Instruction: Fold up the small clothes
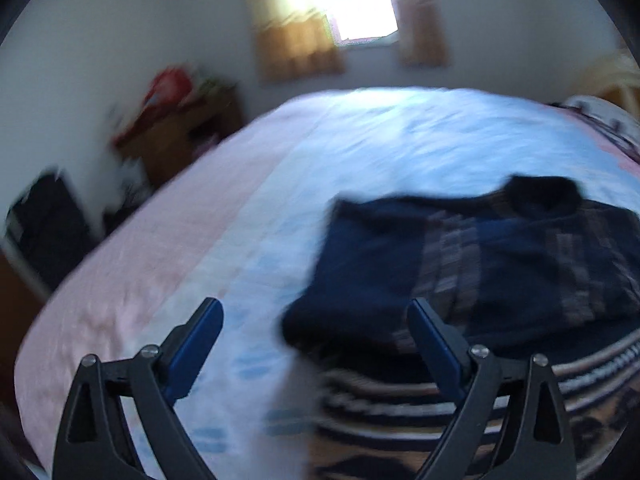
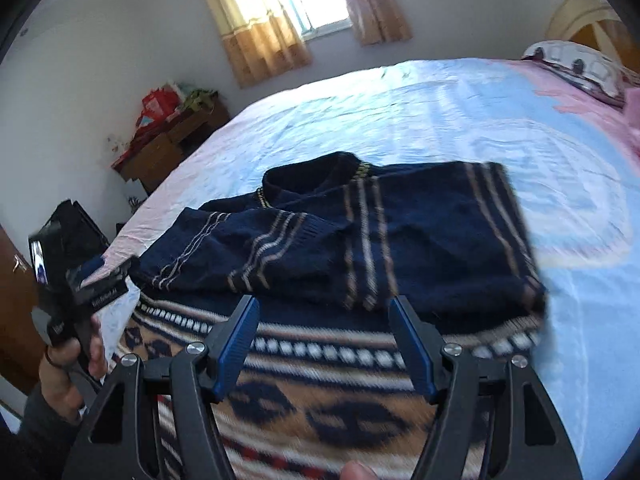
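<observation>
A navy knitted sweater (image 2: 400,232) with tan stripes lies flat on the bed (image 2: 440,112), both sleeves folded across its chest and the collar toward the window. Its lower part (image 2: 320,380) carries a tan, white and navy pattern. My right gripper (image 2: 325,300) hovers over that patterned part, open, with nothing between its blue pads. In the blurred left wrist view the sweater (image 1: 500,264) lies to the right. My left gripper (image 1: 315,304) stands wide open over the sweater's left edge and the sheet, holding nothing. A person's hand (image 2: 68,360) holds the left gripper at the sweater's left side.
The bed sheet (image 1: 360,140) is pale blue with pink borders. A patterned pillow (image 2: 576,68) lies at the far right. A wooden nightstand (image 2: 168,136) with red bags stands by the wall, under a curtained window (image 2: 280,8). A dark box (image 2: 80,224) sits on the floor left.
</observation>
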Demonstrator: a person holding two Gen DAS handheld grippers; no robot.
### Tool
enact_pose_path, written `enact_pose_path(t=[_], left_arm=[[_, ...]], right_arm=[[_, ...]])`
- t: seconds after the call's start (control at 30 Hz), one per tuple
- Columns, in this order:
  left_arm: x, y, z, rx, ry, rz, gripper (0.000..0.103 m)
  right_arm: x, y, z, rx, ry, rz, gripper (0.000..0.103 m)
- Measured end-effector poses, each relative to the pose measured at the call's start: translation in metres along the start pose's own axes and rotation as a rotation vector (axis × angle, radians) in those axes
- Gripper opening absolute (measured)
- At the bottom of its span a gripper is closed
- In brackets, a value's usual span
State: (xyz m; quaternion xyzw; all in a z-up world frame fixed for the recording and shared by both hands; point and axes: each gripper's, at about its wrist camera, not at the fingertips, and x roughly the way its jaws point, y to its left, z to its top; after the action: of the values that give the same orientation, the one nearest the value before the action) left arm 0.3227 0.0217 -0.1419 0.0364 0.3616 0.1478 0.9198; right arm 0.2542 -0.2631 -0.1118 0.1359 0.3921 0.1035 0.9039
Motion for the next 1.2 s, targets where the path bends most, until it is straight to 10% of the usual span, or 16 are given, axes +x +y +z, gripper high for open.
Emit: enact_pose_path(t=[0.33, 0.47, 0.57, 0.9, 1.2], left_arm=[[0.030, 0.030, -0.026, -0.125, 0.138, -0.089, 0.096], [0.034, 0.036, -0.030, -0.164, 0.152, -0.122, 0.096], [0.041, 0.038, -0.030, -0.178, 0.175, -0.139, 0.097], [0.043, 0.040, -0.033, -0.195, 0.183, -0.173, 0.098], [0.039, 0.034, -0.033, -0.166, 0.172, -0.236, 0.099]], right_arm=[[0.092, 0.001, 0.025, 0.059, 0.149, -0.098, 0.057], [0.107, 0.014, 0.026, -0.010, 0.153, -0.129, 0.020], [0.102, 0.019, 0.029, -0.046, 0.127, -0.137, 0.011], [0.037, 0.016, 0.058, -0.136, -0.072, -0.242, 0.009], [0.053, -0.037, 0.052, -0.056, -0.031, -0.358, 0.009]])
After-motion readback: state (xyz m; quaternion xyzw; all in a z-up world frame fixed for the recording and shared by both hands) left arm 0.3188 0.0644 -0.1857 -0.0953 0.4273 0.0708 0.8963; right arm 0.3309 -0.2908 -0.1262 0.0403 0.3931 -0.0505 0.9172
